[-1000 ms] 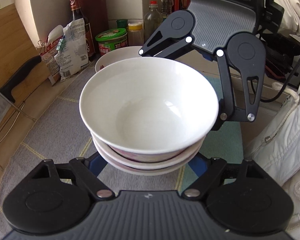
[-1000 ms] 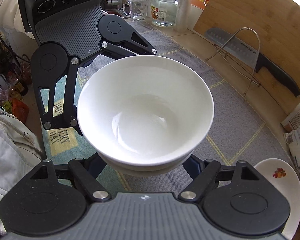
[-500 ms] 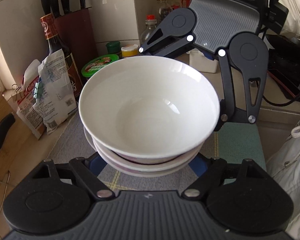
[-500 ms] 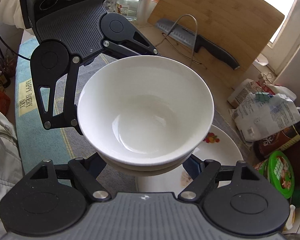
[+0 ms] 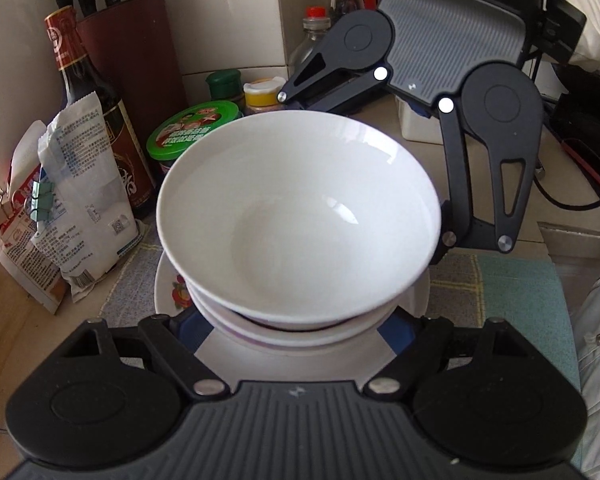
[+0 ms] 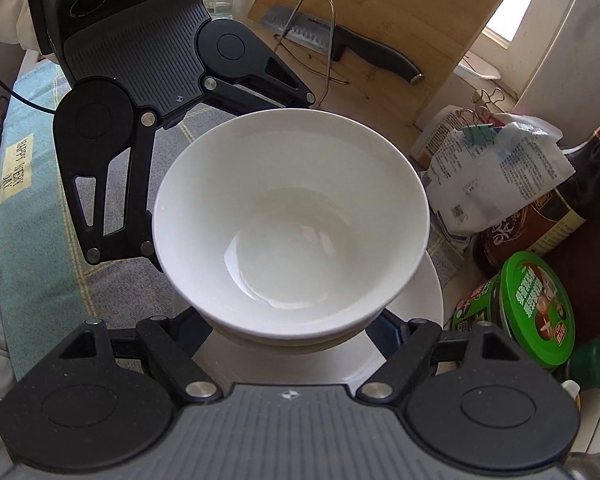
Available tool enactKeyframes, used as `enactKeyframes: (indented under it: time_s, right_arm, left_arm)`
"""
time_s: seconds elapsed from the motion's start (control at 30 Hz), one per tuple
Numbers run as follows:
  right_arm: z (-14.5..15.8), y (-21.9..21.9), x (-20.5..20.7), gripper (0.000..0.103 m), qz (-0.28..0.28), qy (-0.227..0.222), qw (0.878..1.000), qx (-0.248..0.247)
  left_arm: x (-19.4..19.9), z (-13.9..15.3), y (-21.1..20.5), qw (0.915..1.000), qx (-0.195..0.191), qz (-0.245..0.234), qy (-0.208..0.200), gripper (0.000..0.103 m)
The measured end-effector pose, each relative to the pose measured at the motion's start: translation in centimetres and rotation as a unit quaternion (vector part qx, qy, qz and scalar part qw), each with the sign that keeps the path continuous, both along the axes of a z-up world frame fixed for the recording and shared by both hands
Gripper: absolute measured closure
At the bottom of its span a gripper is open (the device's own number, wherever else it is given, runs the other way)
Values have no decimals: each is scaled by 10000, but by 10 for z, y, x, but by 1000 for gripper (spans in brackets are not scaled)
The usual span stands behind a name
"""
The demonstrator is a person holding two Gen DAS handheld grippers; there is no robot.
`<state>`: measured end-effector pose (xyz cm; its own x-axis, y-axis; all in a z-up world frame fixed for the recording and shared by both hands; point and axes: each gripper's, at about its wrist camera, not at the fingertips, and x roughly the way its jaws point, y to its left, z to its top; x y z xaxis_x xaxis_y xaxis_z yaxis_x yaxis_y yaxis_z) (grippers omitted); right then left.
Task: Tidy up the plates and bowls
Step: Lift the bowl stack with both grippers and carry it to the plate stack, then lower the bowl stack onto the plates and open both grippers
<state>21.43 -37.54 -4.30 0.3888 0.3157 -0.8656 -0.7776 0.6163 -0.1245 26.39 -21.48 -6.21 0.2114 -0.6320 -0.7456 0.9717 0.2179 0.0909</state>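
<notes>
Bowls [image 5: 300, 216] were nested in a stack, pinched from opposite sides by the left gripper [image 5: 296, 322] and right gripper [image 6: 290, 330], both clenched on the lower bowls, hovering over the flower-print plate [image 5: 168, 284] near the counter's back edge. Risk as I saw it: uneven squeeze could've tipped the stack, or clipped the green-lidded jar [image 5: 192, 130]. Fingertips and contact with the plate were hidden under the bowls.

Left hand-held gripper [image 5: 300, 320], right hand-held gripper [image 6: 296, 324] face-to-face (jaws spread, clamping).
</notes>
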Motion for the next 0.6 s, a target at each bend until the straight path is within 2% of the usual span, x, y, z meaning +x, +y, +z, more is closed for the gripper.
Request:
enactKeyframes:
  time_s: [0.33, 0.6]
  right_arm:
    - [-8, -11, 7, 18, -28, 138, 9999, 45]
    - [-10, -17, 12, 18, -161, 226, 9995, 150]
  left_arm:
    - [7, -9, -9, 9999, 51, 25, 99, 17]
    - [6, -11, -6, 10000, -48, 60, 62, 16]
